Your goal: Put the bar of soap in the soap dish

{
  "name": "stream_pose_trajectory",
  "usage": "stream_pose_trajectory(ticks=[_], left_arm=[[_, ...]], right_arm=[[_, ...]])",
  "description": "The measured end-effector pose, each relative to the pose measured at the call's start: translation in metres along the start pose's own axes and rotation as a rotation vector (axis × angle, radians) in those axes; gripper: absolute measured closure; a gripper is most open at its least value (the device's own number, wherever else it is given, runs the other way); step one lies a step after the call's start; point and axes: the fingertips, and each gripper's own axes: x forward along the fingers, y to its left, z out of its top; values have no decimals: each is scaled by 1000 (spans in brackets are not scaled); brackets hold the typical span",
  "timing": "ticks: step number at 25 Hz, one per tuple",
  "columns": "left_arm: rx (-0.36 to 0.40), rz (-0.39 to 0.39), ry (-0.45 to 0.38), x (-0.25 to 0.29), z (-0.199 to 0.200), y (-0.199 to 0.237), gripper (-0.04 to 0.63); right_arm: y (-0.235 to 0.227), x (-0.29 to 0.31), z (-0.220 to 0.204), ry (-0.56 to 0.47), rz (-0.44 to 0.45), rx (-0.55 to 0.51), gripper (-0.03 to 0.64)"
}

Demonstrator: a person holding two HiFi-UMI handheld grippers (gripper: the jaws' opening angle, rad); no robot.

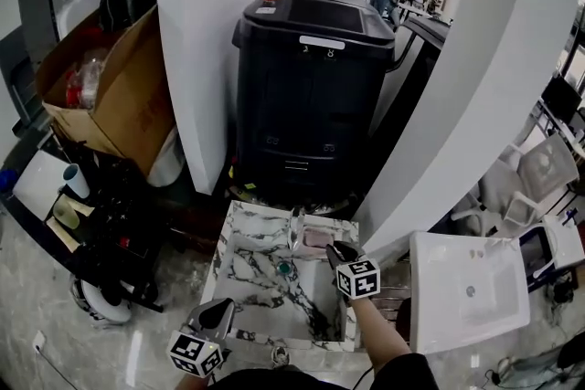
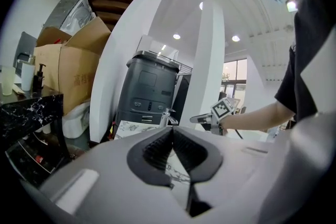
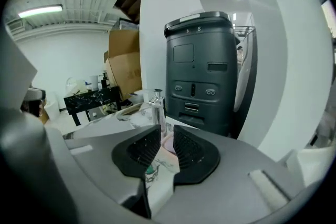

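A pink bar of soap [image 1: 317, 238] lies in the clear soap dish [image 1: 340, 227] on the back right corner of the marble sink [image 1: 247, 262], beside the chrome faucet [image 1: 294, 220]. My right gripper [image 1: 341, 251] hovers just right of and above the dish. In the right gripper view its jaws [image 3: 167, 131] stand a narrow gap apart with nothing between them, and the soap [image 3: 168, 144] shows through the gap below. My left gripper [image 1: 216, 315] hangs at the sink's front left corner; its pads [image 2: 171, 131] meet at the tips, holding nothing.
A tall black machine [image 1: 311, 78] stands behind the sink, between two white columns [image 1: 215, 41]. A cardboard box [image 1: 101, 96] and a black marble shelf with bottles [image 1: 73, 196] are at the left. A white basin [image 1: 466, 288] lies on the floor at the right.
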Motion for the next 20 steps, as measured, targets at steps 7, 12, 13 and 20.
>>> stream_pose_trajectory(ticks=[7,12,13,20], left_arm=[[23,-79,-14,-11,6,-7,541],[35,-119,-13,-28,5,-8,541],[38,-125,-12,-32,5,-8,541],[56,-175,-14,-55,6,-9,541]], right_arm=[[42,-61,9,-128,-34,64,614],[76,-101,17,-199,-56,88,614],[83,-108,18,-215,-56,99,614],[129,-158,15,-304,-73,147,614]])
